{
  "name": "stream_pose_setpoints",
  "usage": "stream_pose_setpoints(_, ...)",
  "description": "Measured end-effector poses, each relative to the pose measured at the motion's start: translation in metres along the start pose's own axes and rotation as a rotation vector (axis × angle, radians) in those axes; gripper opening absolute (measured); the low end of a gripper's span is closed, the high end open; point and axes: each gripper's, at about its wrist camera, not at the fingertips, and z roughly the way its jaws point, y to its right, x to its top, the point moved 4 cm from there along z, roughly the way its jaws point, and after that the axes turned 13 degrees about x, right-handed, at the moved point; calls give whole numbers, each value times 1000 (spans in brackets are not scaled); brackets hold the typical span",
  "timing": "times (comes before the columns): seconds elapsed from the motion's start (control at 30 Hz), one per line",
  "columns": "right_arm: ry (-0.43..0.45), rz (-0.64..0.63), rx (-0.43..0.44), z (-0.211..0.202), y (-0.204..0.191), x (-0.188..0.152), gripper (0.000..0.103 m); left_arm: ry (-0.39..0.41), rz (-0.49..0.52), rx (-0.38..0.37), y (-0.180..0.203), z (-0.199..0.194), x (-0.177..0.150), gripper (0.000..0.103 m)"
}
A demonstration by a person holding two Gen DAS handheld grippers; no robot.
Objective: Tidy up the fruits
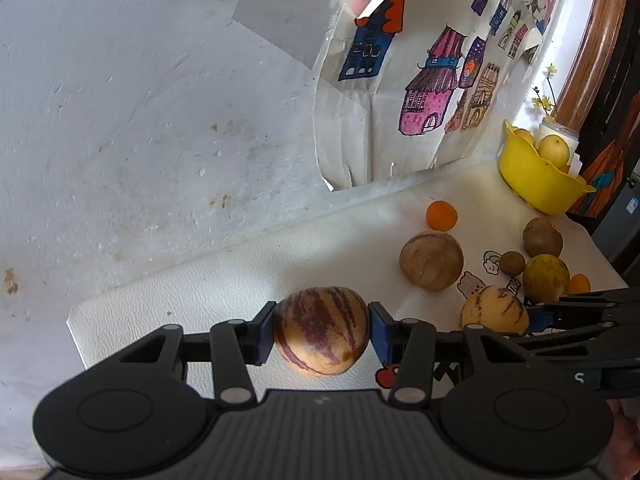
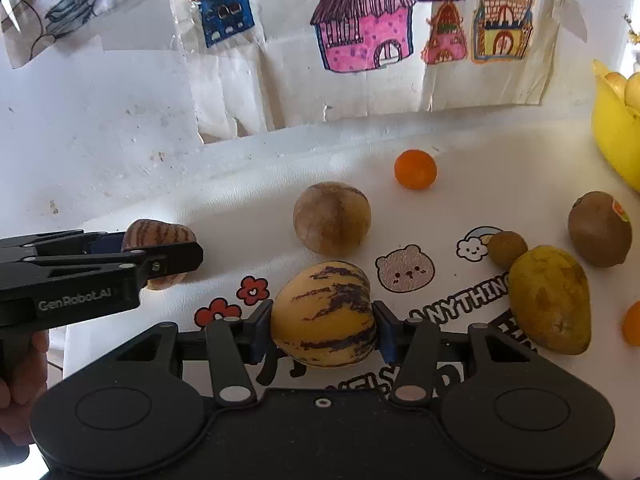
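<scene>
Now, from the left wrist, the left tool (image 1: 321,334) is clenched on a purple-striped melon (image 1: 320,330) above the white surface (image 1: 192,300), the yellow bowl (image 1: 532,178) far ahead to its right. From the right wrist, the right tool (image 2: 323,330) grasps a yellow striped melon (image 2: 324,314). Both pickups look done; next comes carrying each fruit toward the bowl, probably one at a time.

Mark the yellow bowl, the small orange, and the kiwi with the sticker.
yellow bowl (image 1: 528,176), left wrist view, outer wall.
small orange (image 2: 415,169), right wrist view, centre.
kiwi with the sticker (image 2: 598,232), right wrist view, brown skin.
</scene>
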Motion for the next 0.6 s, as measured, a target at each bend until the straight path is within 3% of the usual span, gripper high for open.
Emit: stream_pose_setpoints(0.6, 129, 46, -1, -75, -18, -13, 53, 45, 30, -15, 15, -29, 4, 51)
